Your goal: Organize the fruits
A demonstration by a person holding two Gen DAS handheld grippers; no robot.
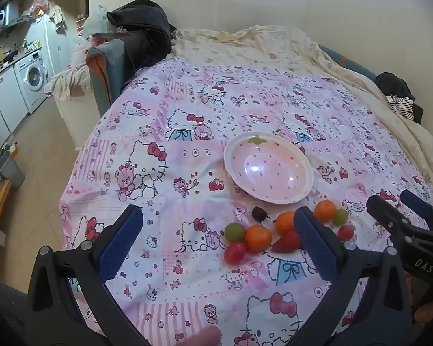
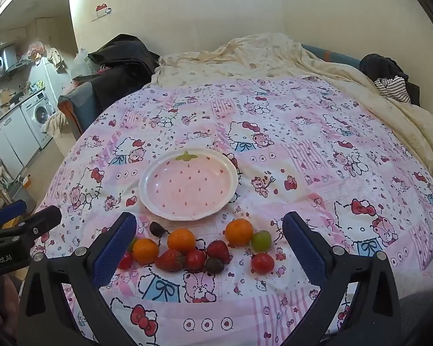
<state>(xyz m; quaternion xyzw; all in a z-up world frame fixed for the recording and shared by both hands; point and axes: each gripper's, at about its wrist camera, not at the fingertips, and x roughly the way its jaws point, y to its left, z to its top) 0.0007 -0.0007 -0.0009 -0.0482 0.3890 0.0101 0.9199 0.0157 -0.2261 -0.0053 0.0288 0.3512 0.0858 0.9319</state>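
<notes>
From the left wrist, the left gripper (image 1: 219, 236) is hovering wide open over bare bedsheet (image 1: 170, 282) left of the fruits (image 1: 257, 238), while from the right wrist, the right gripper (image 2: 209, 240) is gaping empty around the fruits, lying just short of the strawberry plate's (image 2: 143, 186) near rim.

Both tools tilt downward side by side. The left gripper (image 1: 218, 240) stands spread wide with nothing between its pads, and the right gripper (image 2: 209, 245) likewise gapes empty.
</notes>
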